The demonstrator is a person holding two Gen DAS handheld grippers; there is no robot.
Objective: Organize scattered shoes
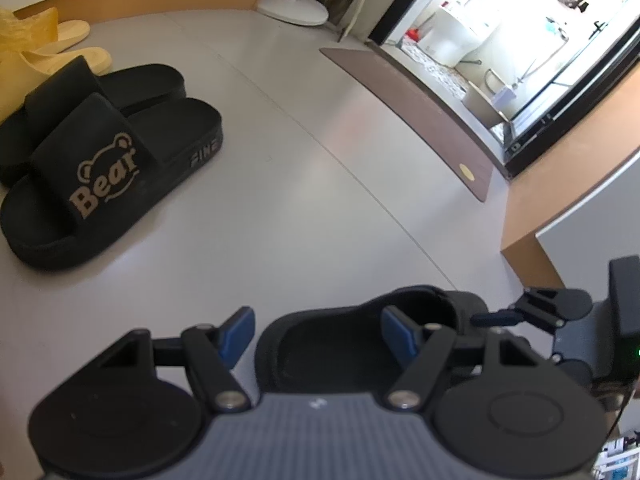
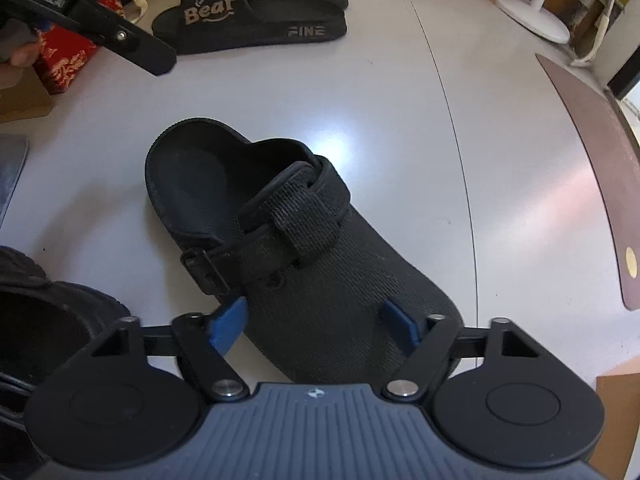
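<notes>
Clog [image 2: 280,240] lies centre frame on the floor [image 2: 400,100] | our right gripper [image 2: 316,316] straddles its toe, pads not seen pressing | left gripper [image 1: 316,332] open over the heel | looks light, woven upper soft, sole stiff: we'd pinch the toe edge.
</notes>
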